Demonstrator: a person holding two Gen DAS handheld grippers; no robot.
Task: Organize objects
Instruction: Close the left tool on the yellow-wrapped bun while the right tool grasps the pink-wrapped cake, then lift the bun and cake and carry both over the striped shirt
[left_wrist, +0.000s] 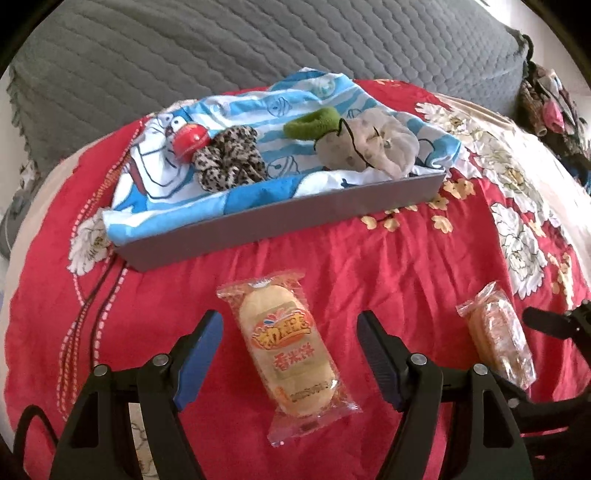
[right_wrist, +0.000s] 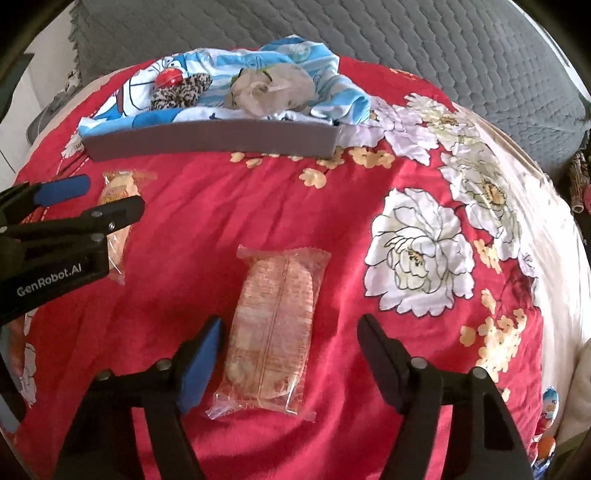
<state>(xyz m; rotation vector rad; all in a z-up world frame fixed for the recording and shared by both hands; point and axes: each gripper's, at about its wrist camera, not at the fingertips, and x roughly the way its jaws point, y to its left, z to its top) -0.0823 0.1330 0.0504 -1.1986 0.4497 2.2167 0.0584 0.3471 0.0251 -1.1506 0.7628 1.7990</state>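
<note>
Rice-cracker packet (left_wrist: 291, 350) lies on the red floral bedspread (left_wrist: 369, 266) between the wide-spread jaws of the left gripper (left_wrist: 290, 325); a second packet (right_wrist: 273, 332) sits likewise inside the gaping right gripper (right_wrist: 290, 328). Beyond stands a grey tray (left_wrist: 280, 218) holding a cartoon cloth (left_wrist: 155, 173), scrunchies (left_wrist: 229, 158) and, seemingly, a red ball (left_wrist: 188, 142).

Two handheld grippers hang low, side by side, both pointing forward. The left gripper (left_wrist: 290, 332) has its black jaws spread wide, blue pads (left_wrist: 199, 363) on the inner faces. The right gripper (right_wrist: 290, 334) is likewise spread wide, one blue pad showing on its left finger. Seen from the right wrist, the left gripper (right_wrist: 112, 194) reaches in from the left edge.
</note>
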